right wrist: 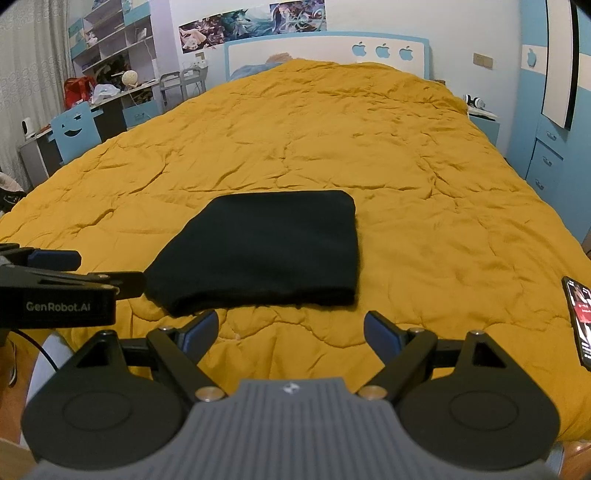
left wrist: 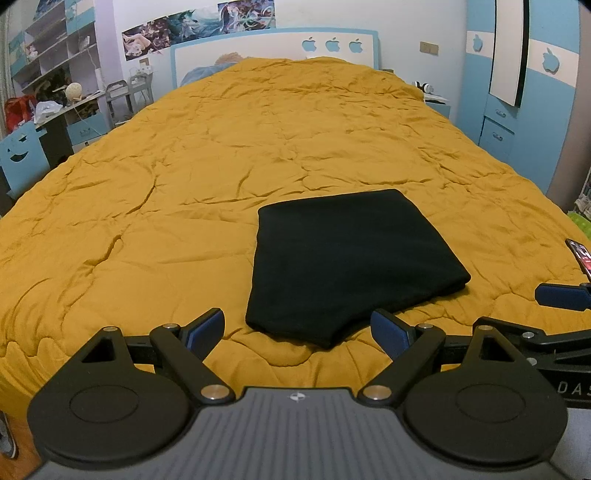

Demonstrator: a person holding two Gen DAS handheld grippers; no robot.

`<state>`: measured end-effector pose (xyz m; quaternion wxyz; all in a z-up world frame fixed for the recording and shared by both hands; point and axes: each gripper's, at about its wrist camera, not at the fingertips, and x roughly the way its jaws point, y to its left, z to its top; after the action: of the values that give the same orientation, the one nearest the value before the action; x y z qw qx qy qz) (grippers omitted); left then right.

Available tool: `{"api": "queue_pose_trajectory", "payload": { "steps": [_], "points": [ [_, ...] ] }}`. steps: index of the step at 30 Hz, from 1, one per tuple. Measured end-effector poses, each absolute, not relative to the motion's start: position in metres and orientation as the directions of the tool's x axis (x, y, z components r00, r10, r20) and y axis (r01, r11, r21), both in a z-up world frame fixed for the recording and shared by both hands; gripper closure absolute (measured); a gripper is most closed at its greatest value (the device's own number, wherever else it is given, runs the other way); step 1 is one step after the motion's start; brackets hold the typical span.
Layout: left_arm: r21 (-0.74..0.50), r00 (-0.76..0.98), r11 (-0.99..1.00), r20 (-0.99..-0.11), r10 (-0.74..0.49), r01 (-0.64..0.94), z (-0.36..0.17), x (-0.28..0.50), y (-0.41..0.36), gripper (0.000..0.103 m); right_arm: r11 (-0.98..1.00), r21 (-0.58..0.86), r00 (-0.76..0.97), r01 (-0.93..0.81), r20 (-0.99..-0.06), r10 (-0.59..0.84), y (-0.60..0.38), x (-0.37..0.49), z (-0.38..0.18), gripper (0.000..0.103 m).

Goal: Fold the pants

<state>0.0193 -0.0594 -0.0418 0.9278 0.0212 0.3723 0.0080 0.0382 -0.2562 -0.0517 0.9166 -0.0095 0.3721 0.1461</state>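
Folded pants (left wrist: pixel 351 262) between both spread, empty grippers — left gripper (left wrist: pixel 297 332), right gripper (right wrist: pixel 290 330); desk camera (right wrist: pixel 27 127) in right view only.

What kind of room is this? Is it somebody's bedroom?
Most likely a bedroom, maybe a child's. A big bed with a yellow quilt and a blue-trimmed headboard fills the room. The folded black pants lie on the quilt, and there are anime posters on the wall.
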Motion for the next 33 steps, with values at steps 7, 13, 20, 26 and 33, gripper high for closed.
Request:
{"api": "queue_pose_trajectory", "payload": {
  "steps": [7, 13, 20, 26, 33],
  "points": [
    [0.041, 0.721, 0.999, -0.692, 0.026, 0.003, -0.0426, 0.0202, -0.0575, 0.0, 0.958, 0.087, 0.682, -0.274, -0.684, 0.258, -0.2561, 0.0379, -0.0508, 0.021],
    [0.041, 0.722, 0.999, -0.692, 0.026, 0.003, -0.0429, 0.0204, -0.0581, 0.0, 0.958, 0.085, 0.683, -0.275, -0.684, 0.257, -0.2559, 0.0381, -0.051, 0.021],
    [0.041, 0.721, 0.999, -0.693, 0.027, 0.001, -0.0428, 0.0202, -0.0585, 0.0, 0.957, 0.086, 0.681, -0.275, -0.685, 0.258, -0.2559, 0.038, -0.0507, 0.021],
    [0.04, 0.721, 0.999, -0.693, 0.026, 0.002, -0.0438, 0.0208, -0.0573, 0.0, 0.956, 0.083, 0.68, -0.281, -0.686, 0.26, -0.2568, 0.0386, -0.051, 0.021],
    [0.04, 0.718, 0.999, -0.695, 0.026, 0.003, -0.0451, 0.0211, -0.0574, 0.0, 0.956, 0.083, 0.68, -0.282, -0.686, 0.26, -0.2581, 0.0393, -0.051, 0.021]
  ]
}}
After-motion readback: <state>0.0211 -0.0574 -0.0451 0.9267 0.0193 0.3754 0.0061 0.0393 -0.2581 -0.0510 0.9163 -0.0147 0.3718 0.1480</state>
